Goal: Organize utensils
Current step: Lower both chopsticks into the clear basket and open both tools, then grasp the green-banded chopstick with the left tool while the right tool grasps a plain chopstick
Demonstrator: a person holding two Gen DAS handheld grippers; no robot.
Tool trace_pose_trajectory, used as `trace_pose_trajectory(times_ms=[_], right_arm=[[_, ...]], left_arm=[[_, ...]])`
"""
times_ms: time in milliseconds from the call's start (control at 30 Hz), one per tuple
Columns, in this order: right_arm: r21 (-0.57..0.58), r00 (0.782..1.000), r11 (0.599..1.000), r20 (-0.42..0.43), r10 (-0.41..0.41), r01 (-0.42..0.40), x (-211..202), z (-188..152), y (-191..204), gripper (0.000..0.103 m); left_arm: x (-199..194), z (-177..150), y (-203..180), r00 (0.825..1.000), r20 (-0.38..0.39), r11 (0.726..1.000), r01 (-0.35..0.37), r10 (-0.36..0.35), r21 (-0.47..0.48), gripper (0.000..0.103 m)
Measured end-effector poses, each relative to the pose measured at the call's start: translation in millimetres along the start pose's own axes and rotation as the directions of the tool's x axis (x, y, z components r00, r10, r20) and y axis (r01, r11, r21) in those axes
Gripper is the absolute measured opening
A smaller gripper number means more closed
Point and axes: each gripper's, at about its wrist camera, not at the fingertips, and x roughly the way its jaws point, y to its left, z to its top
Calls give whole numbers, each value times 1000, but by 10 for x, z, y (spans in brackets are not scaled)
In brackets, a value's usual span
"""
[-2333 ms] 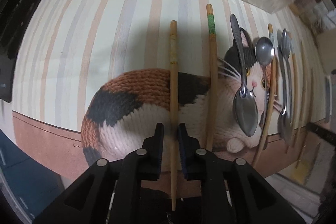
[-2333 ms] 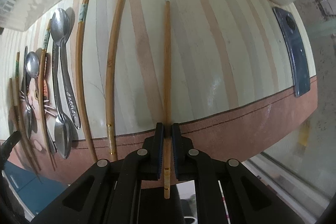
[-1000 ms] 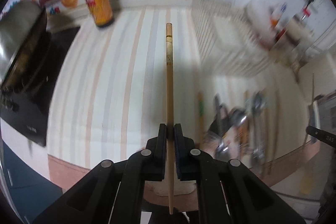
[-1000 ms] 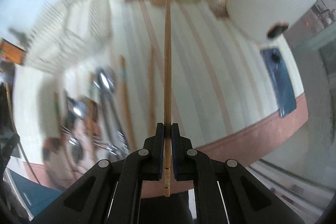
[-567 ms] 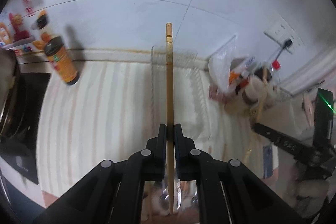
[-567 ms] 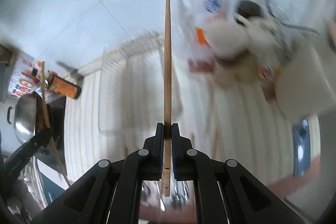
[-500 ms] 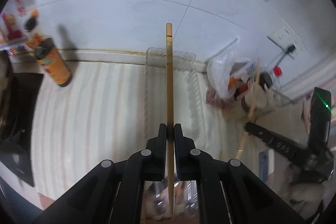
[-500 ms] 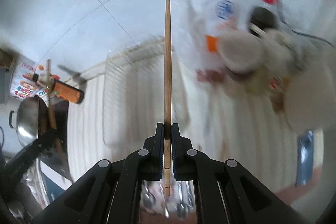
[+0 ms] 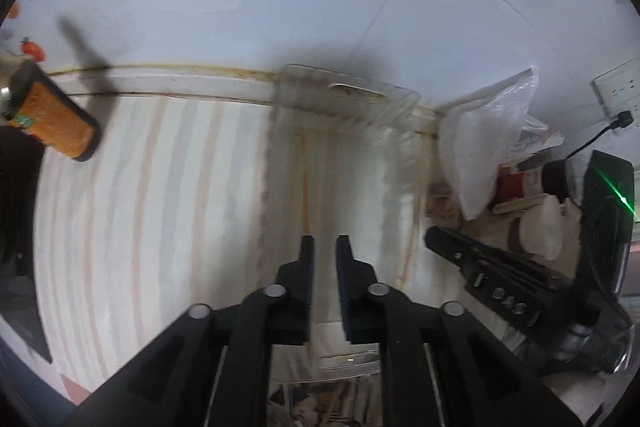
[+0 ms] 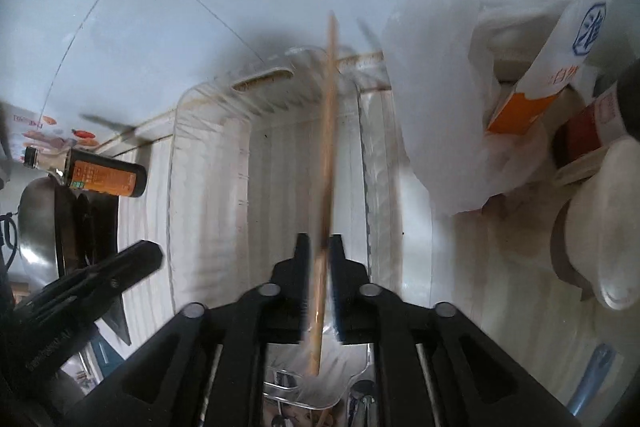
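Note:
My left gripper is open and empty above a clear plastic tray. A wooden chopstick lies lengthwise in the tray just ahead of the fingers. My right gripper has its jaws slightly apart, and a blurred wooden chopstick slants between them over the same tray; it looks loose. The right gripper shows at the right of the left wrist view, and the left gripper at the lower left of the right wrist view.
An orange-labelled bottle lies left of the tray. Plastic bags and food containers crowd the right. A metal pot is at far left. A tiled wall is behind.
Both grippers were shut on chopsticks held over the tray. The left one has opened and its chopstick now lies in the tray. The right jaws have parted and its chopstick tilts.

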Motion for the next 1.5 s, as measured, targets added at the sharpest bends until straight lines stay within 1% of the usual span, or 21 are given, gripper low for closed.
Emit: trace_pose_trajectory(times_ms=[33, 100, 167, 200, 267, 367, 600, 667, 800, 900, 933, 1000, 1067, 1133, 1167, 1200, 1233, 1267, 1300, 1333, 1500], right_arm=[[-3, 1000, 1000, 7, -7, 7, -15, -49, -8, 44], [-9, 999, 999, 34, -30, 30, -108, -161, -51, 48], [-14, 997, 998, 59, -57, 58, -190, -250, -96, 56], [-14, 994, 997, 80, -71, 72, -266, -345, -125, 58], [-11, 990, 995, 104, -100, 101, -366, -505, -194, 63], [16, 981, 993, 153, -118, 117, -523, -793, -306, 69], [81, 967, 984, 192, -170, 157, -663, -1507, -620, 69], [106, 969, 981, 172, -180, 164, -584, -1672, -698, 69], [150, 980, 974, 85, -182, 168, -337, -2008, -915, 69], [175, 985, 971, 34, -169, 161, -175, -2193, -1013, 61], [180, 986, 970, 20, -168, 161, -122, -2241, -1034, 58], [184, 986, 969, -8, -168, 166, 11, -2319, -1053, 55], [182, 983, 966, -33, -178, 181, 129, -2381, -1044, 49], [176, 980, 965, -65, -187, 196, 282, -2441, -1048, 43], [171, 978, 964, -76, -195, 205, 335, -2462, -1048, 37], [157, 974, 962, -64, -216, 224, 356, -2490, -1026, 36], [133, 969, 960, -60, -241, 247, 358, -2509, -992, 28], [109, 961, 956, -66, -268, 274, 376, -2528, -965, 24], [94, 954, 950, -71, -292, 298, 378, -2557, -961, 14], [88, 950, 947, -76, -304, 310, 377, -2578, -965, 7], [57, 944, 949, -132, -302, 312, 327, -2846, -1071, 7]], left_arm=[[-39, -45, 22, 1000, 15, 1000, -16, 16, -7, 20], [-130, -164, 73, 996, 60, 998, -63, 64, -14, 32], [-248, -314, 112, 987, 113, 993, -114, 115, -16, 57], [-284, -371, 142, 983, 135, 992, -127, 128, -18, 62], [-383, -543, 202, 968, 186, 985, -170, 171, -23, 85], [-484, -767, 290, 948, 247, 979, -204, 202, -19, 103], [-442, -1406, 476, 942, 235, 969, -247, 240, 1, 103], [-336, -1583, 532, 944, 212, 965, -262, 253, 12, 103], [-5, -1921, 655, 953, 112, 958, -286, 283, 13, 103], [237, -2140, 723, 954, 46, 955, -296, 295, 13, 103], [329, -2204, 745, 955, 54, 956, -294, 293, 13, 101], [511, -2333, 796, 963, -2, 962, -271, 271, 17, 98], [680, -2419, 832, 972, -66, 974, -225, 225, 11, 73], [793, -2472, 840, 973, -102, 978, -207, 207, 11, 55], [830, -2492, 829, 972, -110, 978, -207, 208, 17, 51], [820, -2505, 782, 971, -81, 974, -223, 226, 44, 44], [823, -2508, 745, 966, -75, 967, -244, 249, 70, 38], [812, -2509, 717, 966, -69, 967, -241, 247, 86, 18], [812, -2507, 717, 966, -73, 966, -243, 249, 86, 7], [806, -2505, 742, 965, -85, 967, -240, 247, 80, 5], [731, -2586, 907, 965, -118, 973, -229, 232, 40, 5]])
